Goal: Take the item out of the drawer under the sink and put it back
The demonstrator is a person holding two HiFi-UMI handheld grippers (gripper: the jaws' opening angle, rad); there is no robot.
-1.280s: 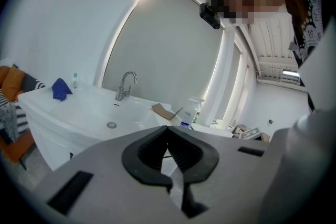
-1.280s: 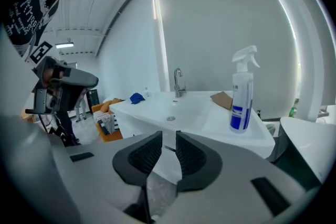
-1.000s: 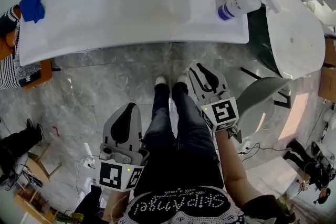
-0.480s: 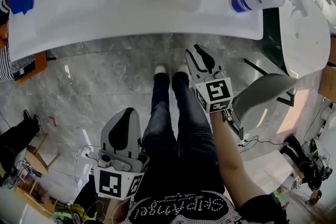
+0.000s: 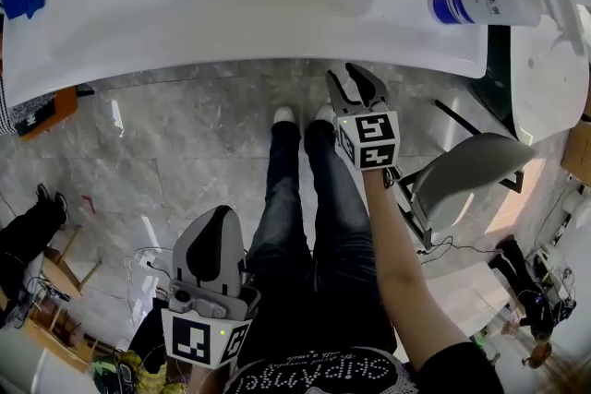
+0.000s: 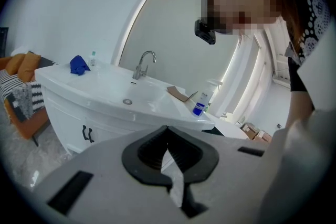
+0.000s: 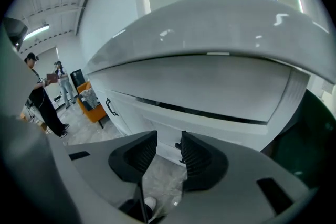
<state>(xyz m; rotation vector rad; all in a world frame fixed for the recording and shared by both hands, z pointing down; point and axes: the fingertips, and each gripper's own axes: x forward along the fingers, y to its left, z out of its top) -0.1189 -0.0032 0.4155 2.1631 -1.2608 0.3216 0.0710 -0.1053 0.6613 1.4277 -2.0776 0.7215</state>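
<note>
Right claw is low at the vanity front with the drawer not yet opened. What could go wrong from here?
1. The right claw, jaws just opened and empty, sits under the overhanging sink rim; lifting could knock it.
2. The dark drawer handle lies off toward one jaw, partly hidden, so closing might miss it.
3. The person's shoes stand close to the vanity; a pulled drawer could hit them.
</note>
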